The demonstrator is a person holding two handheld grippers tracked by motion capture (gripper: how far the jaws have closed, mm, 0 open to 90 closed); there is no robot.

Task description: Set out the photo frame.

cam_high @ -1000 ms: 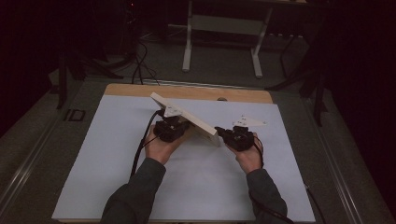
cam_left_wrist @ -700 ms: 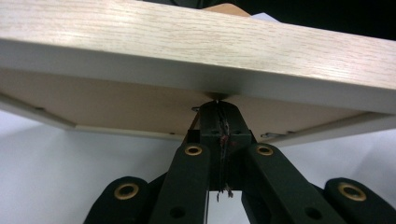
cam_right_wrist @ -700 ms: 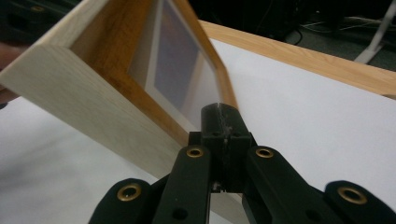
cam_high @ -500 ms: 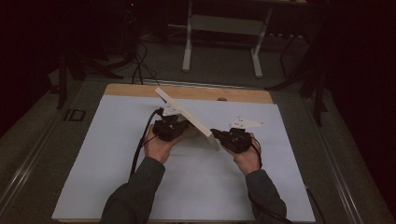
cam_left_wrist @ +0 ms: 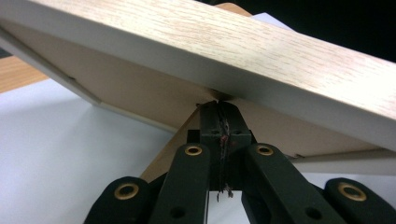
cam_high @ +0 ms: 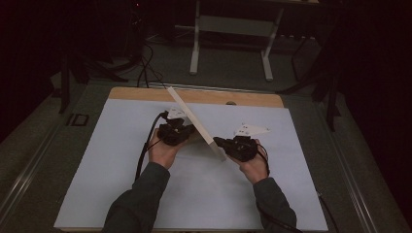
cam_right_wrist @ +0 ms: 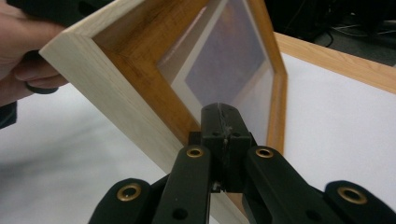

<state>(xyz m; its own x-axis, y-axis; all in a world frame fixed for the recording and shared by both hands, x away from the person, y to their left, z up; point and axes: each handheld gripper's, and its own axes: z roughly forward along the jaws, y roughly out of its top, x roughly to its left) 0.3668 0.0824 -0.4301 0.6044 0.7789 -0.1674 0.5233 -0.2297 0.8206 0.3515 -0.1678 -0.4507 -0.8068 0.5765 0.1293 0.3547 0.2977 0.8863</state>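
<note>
No brand, label or readable writing anywhere I can see. I've got a wooden picture frame (cam_high: 194, 121) held up off the white mat (cam_high: 107, 160), tilted on edge, running from far-left down to near-right between my two hands.

Left gripper (cam_high: 180, 130) sits on the left side of the frame, at its back. In the left gripper view its jaws are together, tips pressed up against the brown backing board (cam_left_wrist: 140, 93) just under the pale wood edge; can't tell if anything is pinched between them.

Right gripper (cam_high: 224, 143) meets the frame's near-right end. In the right gripper view the jaws are also together, tips at the frame's front by the lower corner, with the glass (cam_right_wrist: 229, 60) and white mount just beyond. Whether they grip the rim, I can't tell.

Wooden table edge (cam_high: 243, 97) shows at the far side of the mat.
</note>
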